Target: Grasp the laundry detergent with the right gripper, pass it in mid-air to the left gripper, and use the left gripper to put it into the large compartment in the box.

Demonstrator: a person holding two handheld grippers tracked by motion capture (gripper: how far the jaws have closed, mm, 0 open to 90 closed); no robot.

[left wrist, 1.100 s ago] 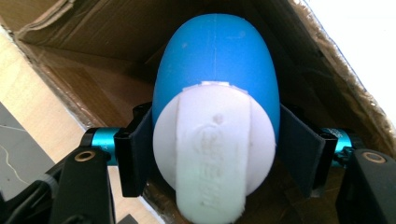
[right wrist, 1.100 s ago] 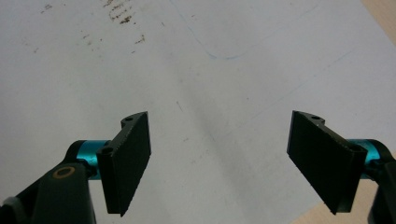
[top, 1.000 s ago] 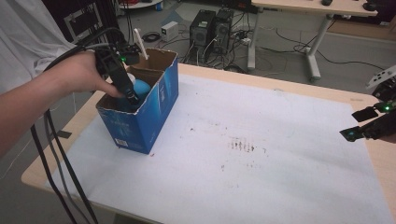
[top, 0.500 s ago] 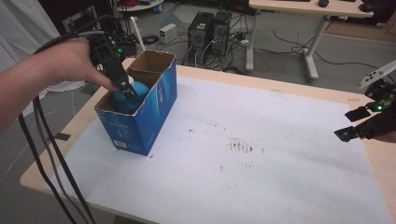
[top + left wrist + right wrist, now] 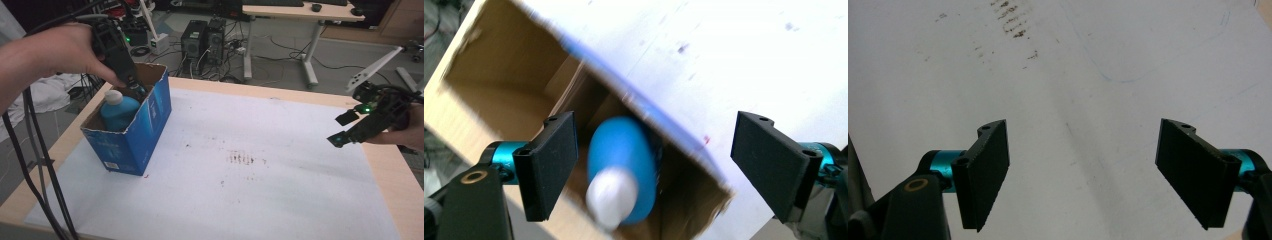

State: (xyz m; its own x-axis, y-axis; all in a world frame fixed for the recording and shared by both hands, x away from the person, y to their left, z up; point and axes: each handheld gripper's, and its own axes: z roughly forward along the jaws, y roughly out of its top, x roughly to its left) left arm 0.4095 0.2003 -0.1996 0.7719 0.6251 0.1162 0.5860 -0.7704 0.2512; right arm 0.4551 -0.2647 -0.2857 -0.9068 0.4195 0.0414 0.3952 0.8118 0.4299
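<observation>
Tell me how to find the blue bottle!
Look at the white-covered table, then its left end, where an open blue cardboard box stands. Inside stands the blue plastic bottle, the one thing there with a white cap.

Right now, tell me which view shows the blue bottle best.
The high view: the blue bottle stands sharp inside the blue box, white cap up. The left gripper view catches it from above, blurred, below the open left gripper. The right gripper view looks at the table's white cover.
</observation>
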